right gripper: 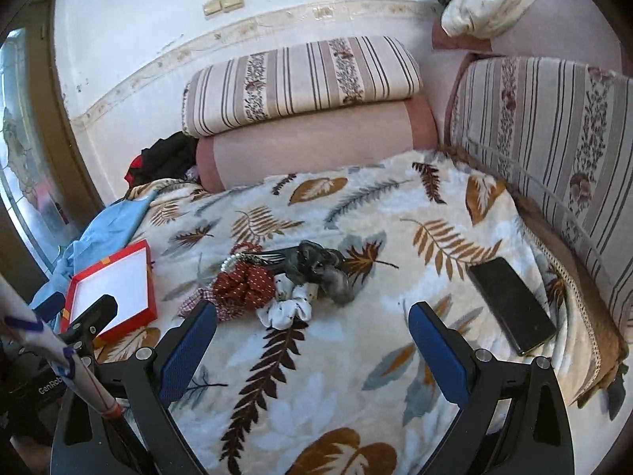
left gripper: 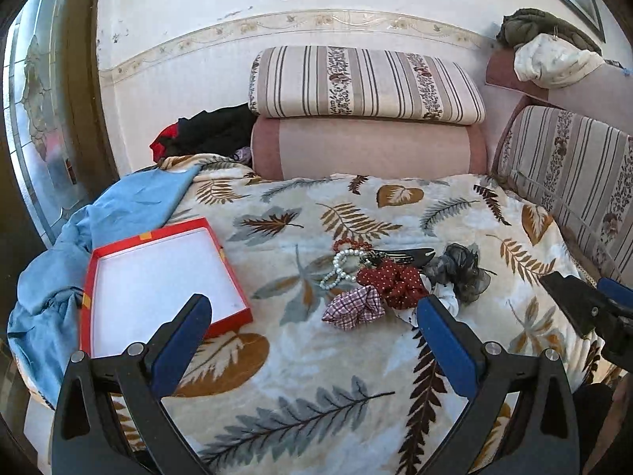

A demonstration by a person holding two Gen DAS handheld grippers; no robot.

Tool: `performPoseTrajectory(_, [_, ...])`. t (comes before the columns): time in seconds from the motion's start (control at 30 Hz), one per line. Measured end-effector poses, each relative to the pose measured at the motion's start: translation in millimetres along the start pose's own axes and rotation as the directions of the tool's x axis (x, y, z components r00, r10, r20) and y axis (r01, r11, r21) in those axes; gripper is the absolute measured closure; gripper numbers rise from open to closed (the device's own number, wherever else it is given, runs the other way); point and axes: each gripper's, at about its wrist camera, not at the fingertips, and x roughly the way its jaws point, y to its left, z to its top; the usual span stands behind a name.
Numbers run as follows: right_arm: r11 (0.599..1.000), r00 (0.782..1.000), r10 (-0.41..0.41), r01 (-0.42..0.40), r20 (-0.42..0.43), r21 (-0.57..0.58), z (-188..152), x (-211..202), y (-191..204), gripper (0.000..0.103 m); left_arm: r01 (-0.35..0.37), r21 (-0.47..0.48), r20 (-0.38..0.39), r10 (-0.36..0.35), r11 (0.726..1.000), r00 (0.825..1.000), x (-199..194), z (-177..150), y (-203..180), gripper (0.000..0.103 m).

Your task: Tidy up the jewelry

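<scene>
A pile of accessories lies on the leaf-print blanket: a pearl bracelet (left gripper: 342,267), a red bead bracelet (left gripper: 350,243), a red dotted scrunchie (left gripper: 391,281), a checked scrunchie (left gripper: 352,308), a grey organza scrunchie (left gripper: 461,271), a white scrunchie (right gripper: 287,308) and a black hair clip (left gripper: 407,255). An empty red box (left gripper: 158,281) with a white inside lies to the left of the pile; it also shows in the right wrist view (right gripper: 112,293). My left gripper (left gripper: 312,308) is open and empty, just short of the pile. My right gripper (right gripper: 312,318) is open and empty, near the white scrunchie.
A black phone (right gripper: 510,303) lies on the blanket at the right. Striped cushions (left gripper: 364,83) and a pink bolster (left gripper: 368,146) line the back; a sofa back (right gripper: 554,134) stands at the right. A blue cloth (left gripper: 99,229) is bunched behind the box.
</scene>
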Motion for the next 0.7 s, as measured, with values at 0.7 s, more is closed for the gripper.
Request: performPoseTrajectory(0.7, [1.0, 0.998, 0.001, -0.001, -0.065, 0.001, -8, 11, 3, 0.003, -0.017, 0.01, -0.021, 0.017, 1.0, 1.0, 4, -7, 5, 0.0])
